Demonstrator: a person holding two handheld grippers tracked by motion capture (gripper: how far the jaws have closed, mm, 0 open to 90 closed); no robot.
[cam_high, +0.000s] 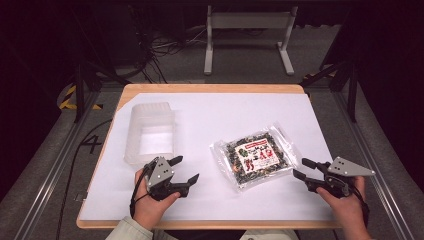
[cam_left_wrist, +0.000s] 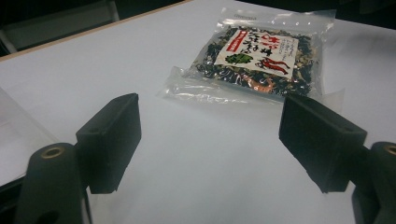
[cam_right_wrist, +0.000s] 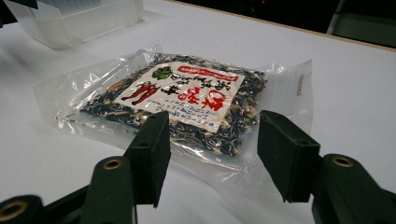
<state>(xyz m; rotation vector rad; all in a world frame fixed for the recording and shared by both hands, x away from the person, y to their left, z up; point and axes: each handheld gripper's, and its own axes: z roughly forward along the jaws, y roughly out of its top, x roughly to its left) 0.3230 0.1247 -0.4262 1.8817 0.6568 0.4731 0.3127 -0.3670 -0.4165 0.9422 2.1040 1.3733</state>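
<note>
A clear plastic bag of dark dried food with a white and red label (cam_high: 255, 156) lies flat on the white table sheet (cam_high: 210, 200), right of the middle. My left gripper (cam_high: 183, 169) is open near the front edge, left of the bag, with nothing between its jaws. The left gripper view shows the bag (cam_left_wrist: 259, 58) ahead and to the right of its open jaws. My right gripper (cam_high: 304, 169) is open too, just off the bag's right edge and pointing at it. Close ahead of the right jaws lies the bag (cam_right_wrist: 177, 100), apart from the pads.
A translucent plastic container (cam_high: 149, 133) stands open at the left of the sheet, behind my left hand; it shows as the container (cam_right_wrist: 79, 16) at the top left of the right gripper view. A white metal frame (cam_high: 248, 35) stands on the floor beyond the table.
</note>
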